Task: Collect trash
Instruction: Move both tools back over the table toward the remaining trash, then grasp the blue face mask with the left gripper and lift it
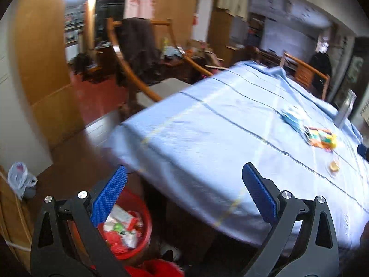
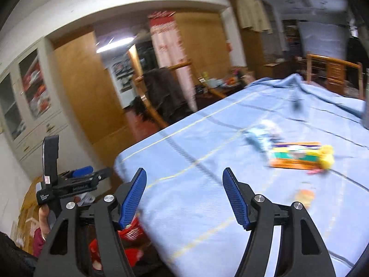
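1. Tablecloth, pale blue with dark stripes, is seen filling the right half of both views; it could be snagged and dragged if a jaw is lowered too flat.
2. Red plastic bin, half full, is seen at lower left below the table edge; a wrapper could be dropped beside it.
3. Orange snack packet with a yellow lump, right of centre, could be pushed away rather than pinched.
4. Left gripper and right gripper are shown with fingers apart, nothing held.

Motion blur smears the wrappers on the blue tablecloth, their print unreadable; the red bin sits half hidden behind the left gripper
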